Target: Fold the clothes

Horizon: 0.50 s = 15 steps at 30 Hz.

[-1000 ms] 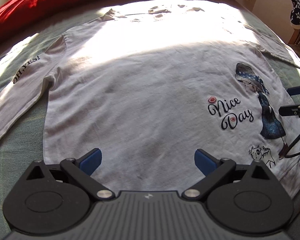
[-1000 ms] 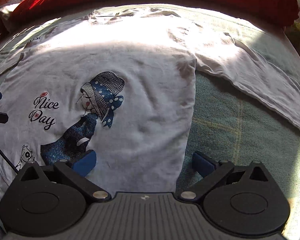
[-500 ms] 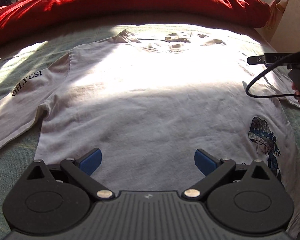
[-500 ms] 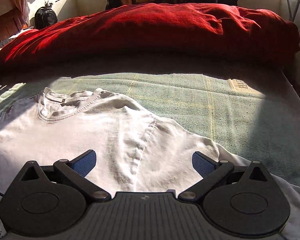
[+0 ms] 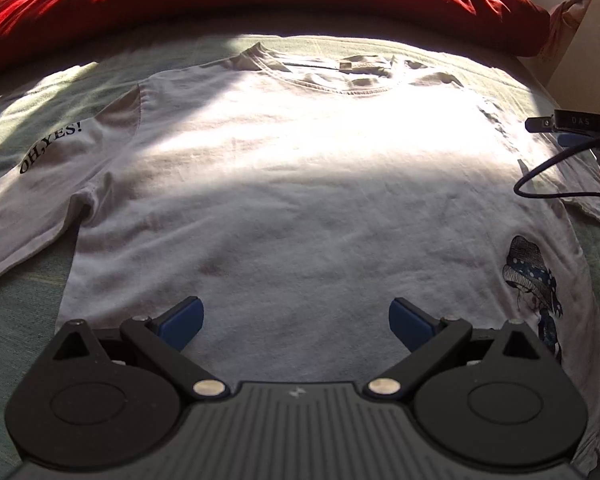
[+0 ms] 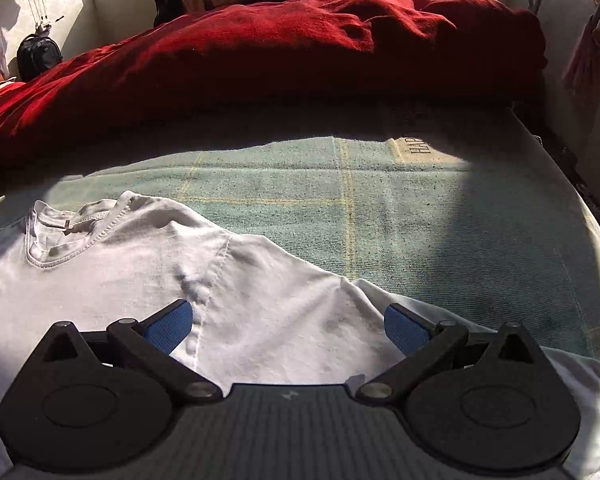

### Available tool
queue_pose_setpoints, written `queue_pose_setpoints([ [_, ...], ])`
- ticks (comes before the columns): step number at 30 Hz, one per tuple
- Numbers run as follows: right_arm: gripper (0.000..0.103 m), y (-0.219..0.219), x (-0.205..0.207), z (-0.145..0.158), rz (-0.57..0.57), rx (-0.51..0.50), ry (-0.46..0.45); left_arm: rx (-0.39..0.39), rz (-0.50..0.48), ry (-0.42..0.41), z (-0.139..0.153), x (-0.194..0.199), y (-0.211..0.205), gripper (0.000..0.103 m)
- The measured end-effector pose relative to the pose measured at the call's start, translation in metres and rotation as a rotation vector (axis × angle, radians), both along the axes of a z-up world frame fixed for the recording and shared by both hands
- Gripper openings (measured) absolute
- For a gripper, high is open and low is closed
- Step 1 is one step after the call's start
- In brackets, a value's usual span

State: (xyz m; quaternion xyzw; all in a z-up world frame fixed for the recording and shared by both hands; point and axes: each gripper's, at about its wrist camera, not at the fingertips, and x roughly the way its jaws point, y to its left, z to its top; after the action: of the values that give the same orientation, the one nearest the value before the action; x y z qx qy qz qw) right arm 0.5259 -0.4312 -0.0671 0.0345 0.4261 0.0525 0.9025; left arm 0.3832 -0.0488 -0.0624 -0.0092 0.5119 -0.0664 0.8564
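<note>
Near hem of white shirt [image 5: 292, 208] hidden behind left gripper [image 5: 296, 318] body. Left sleeve [image 5: 16, 216] cut off at left edge. Girl print [image 5: 534, 280] partly hidden. Right gripper [image 5: 572, 128] cropped at right edge. Blanket lettering [image 6: 418, 146] shadowed, unreadable.

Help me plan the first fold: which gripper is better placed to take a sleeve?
Probably the right gripper: open, hovering at the shirt's shoulder seam where that sleeve begins. The left gripper, also open, faces mid-shirt.

There was one white shirt [image 5: 300, 208] with two long sleeves, one big red blanket [image 6: 280, 52], one green bed cover [image 6: 420, 232], one black bag [image 6: 38, 58] and two grippers.
</note>
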Motion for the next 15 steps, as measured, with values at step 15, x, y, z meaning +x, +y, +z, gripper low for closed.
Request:
queue_pose_setpoints([
  [15,0.103,-0.031,0.003,0.004,-0.115,0.031,-0.029,0.011,-0.017,0.007,0.0,0.0,-0.007,0.099],
])
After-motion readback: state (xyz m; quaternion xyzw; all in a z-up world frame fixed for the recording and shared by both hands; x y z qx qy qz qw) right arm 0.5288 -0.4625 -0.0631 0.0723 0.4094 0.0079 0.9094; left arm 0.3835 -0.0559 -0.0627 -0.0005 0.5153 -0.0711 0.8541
